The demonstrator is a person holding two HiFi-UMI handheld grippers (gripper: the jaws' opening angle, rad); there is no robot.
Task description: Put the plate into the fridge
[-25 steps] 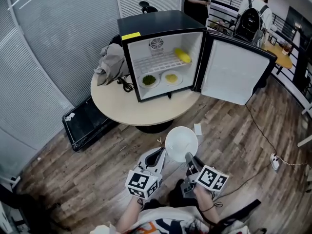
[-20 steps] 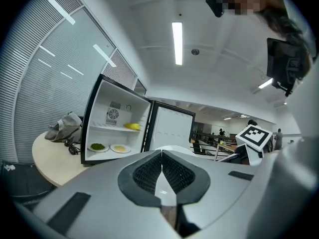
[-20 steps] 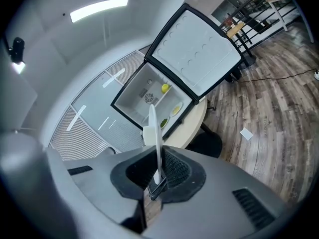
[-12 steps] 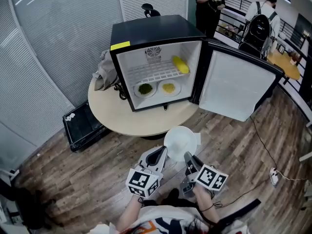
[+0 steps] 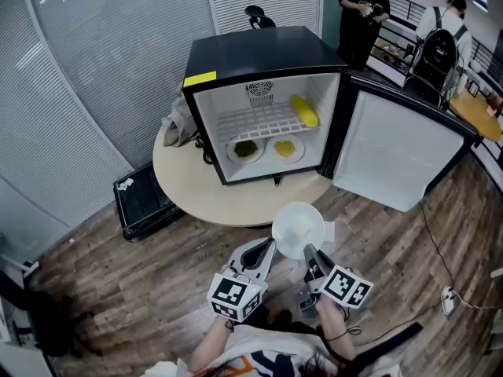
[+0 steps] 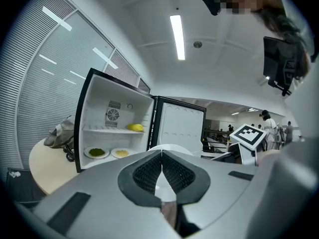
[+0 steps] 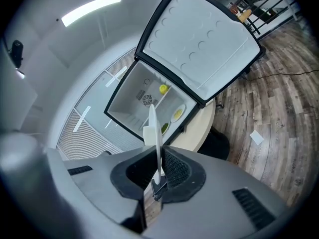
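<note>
The black mini fridge stands with its door open on the round tabletop, upper middle of the head view, two dishes of food on its floor; the white plate hangs lower centre, at the tabletop's near edge, its near rim clamped in the right tool; the left tool, jaws together on nothing, sits beside it; the plate looks stiff, light, smooth and breakable, so this one-sided rim hold could let it tilt or slip.
</note>
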